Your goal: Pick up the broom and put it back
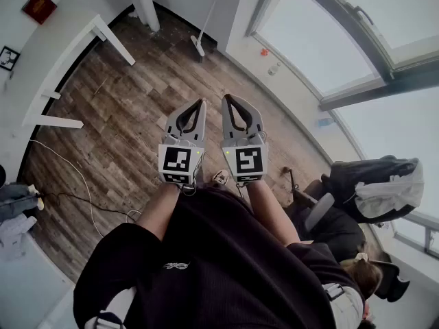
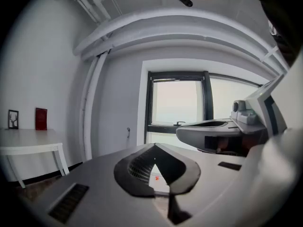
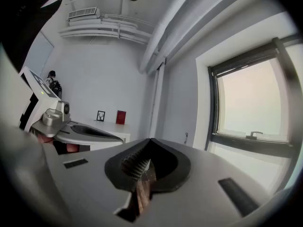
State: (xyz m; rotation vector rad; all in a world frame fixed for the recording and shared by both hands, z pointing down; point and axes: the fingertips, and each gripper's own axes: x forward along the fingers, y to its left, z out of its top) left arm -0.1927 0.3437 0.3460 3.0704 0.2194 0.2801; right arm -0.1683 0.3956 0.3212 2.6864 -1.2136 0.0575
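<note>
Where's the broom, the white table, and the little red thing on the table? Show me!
broom (image 1: 197, 45): head view, on its head, the lower end.
white table (image 1: 58, 46): head view, on its bare top.
red thing (image 1: 39, 6): head view, on its middle.

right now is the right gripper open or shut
Shut. The right gripper shows its two tips meeting in its own view, with nothing held between them.

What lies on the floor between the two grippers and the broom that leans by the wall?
Nothing. In the head view, only bare wood floor stretches from the left gripper and the right gripper to the broom.
</note>
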